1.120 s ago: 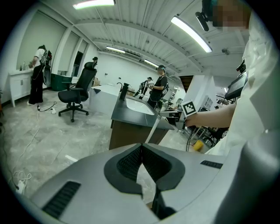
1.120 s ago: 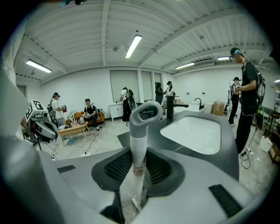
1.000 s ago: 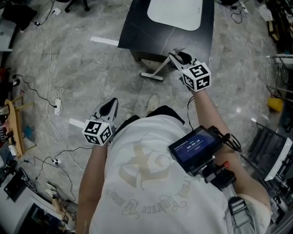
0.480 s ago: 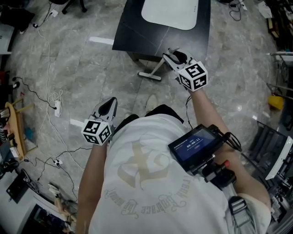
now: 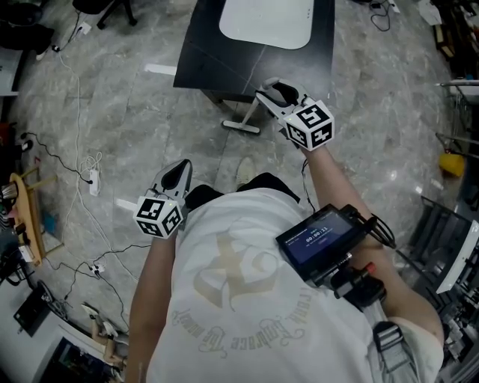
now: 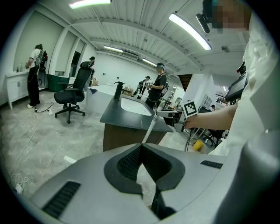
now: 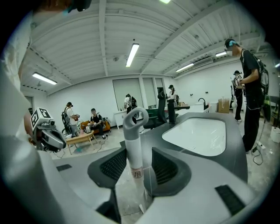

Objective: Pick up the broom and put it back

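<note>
The broom leans against the dark counter (image 5: 217, 52), its head (image 5: 241, 126) on the floor and its white handle (image 5: 254, 111) slanting up to the right. My right gripper (image 5: 271, 93) is at the handle's top. In the right gripper view the handle (image 7: 132, 144), with its grey looped end, stands between the jaws of that gripper (image 7: 139, 157); they are opening, with a gap beside the right pad. My left gripper (image 5: 177, 173) hangs low at the left, far from the broom. Its tips (image 6: 141, 148) meet with nothing between them, and the handle (image 6: 148, 131) shows beyond.
A white sink basin (image 5: 266, 15) is set in the counter. Cables and a power strip (image 5: 93, 168) trail over the floor at left. A yellow object (image 5: 450, 166) and metal racks stand at right. An office chair (image 6: 74, 94) and several people are farther off.
My right gripper has drifted left toward the counter with the handle's top, and its jaws have spread apart around the handle. The left gripper looks the same.
</note>
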